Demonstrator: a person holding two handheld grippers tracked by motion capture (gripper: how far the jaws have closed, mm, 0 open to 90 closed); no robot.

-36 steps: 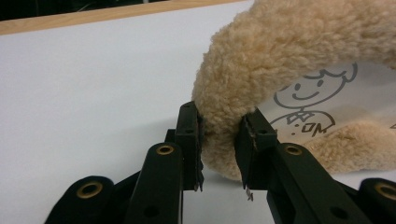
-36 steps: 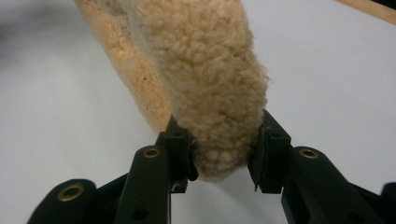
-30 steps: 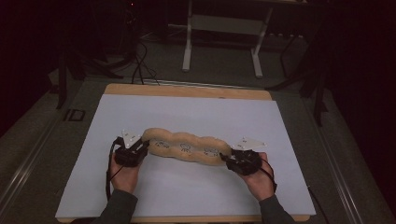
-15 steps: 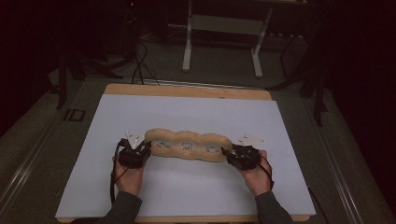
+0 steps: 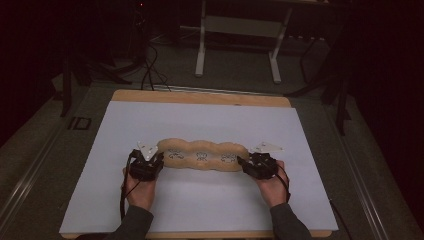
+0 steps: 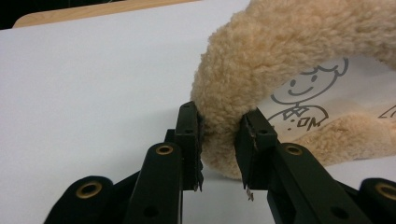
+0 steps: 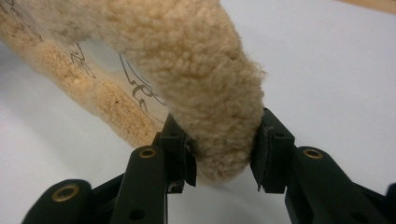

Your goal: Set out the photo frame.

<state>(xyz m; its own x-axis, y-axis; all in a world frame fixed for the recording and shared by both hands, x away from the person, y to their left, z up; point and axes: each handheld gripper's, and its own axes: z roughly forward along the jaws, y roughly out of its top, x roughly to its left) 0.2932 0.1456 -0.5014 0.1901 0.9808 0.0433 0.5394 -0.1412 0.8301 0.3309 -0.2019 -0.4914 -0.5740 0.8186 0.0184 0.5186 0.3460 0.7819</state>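
A long tan fleece roll (image 5: 202, 156) with black cartoon drawings lies level across the white sheet (image 5: 200, 120). My left gripper (image 5: 156, 161) is shut on its left end. In the left gripper view the two pads (image 6: 219, 140) squeeze a thick fold of fleece (image 6: 280, 56) beside a drawn smiling figure. My right gripper (image 5: 245, 162) holds the right end. In the right gripper view the jaws (image 7: 224, 144) have just been opening slightly, and the rounded fleece tip (image 7: 201, 84) still bulges between both pads and touches them.
The white sheet covers a wooden tabletop (image 5: 200, 97), with a strip of wood showing along the far edge. Behind the table, on the dark floor, stand a white metal frame (image 5: 237, 45) and some cables (image 5: 147, 75).
The roll sloped down to the right a second ago and now lies level. The left gripper has shifted slightly right. The right hand has sunk a little with its end.
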